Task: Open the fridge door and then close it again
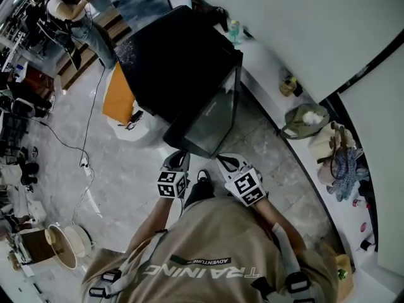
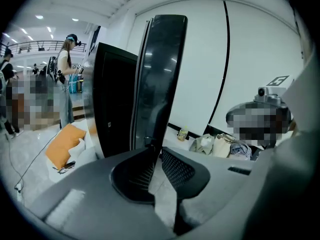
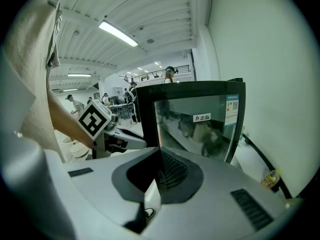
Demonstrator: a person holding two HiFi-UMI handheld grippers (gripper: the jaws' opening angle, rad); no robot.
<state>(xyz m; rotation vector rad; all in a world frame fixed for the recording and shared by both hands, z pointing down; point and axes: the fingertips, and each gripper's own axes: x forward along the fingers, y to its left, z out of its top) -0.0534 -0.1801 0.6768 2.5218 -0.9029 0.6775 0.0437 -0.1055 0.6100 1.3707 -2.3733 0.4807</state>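
Note:
A black fridge (image 1: 177, 59) stands on the floor in front of me, its glass door (image 1: 208, 122) facing me. In the left gripper view the door (image 2: 159, 79) shows edge-on beside the black body (image 2: 114, 104); whether there is a gap, I cannot tell. The right gripper view faces the glass (image 3: 192, 126) squarely. My left gripper (image 1: 179, 158) and right gripper (image 1: 226, 163) hover side by side just short of the door's lower edge. Both are shut, fingertips together, with nothing between them. Neither touches the fridge.
An orange cushion (image 1: 118, 96) lies left of the fridge. A white ledge (image 1: 268, 65) along the curved wall carries a bottle (image 1: 234, 30) and bags (image 1: 303, 120). A cable (image 1: 82, 150) trails across the floor. A person (image 1: 72, 17) stands far back.

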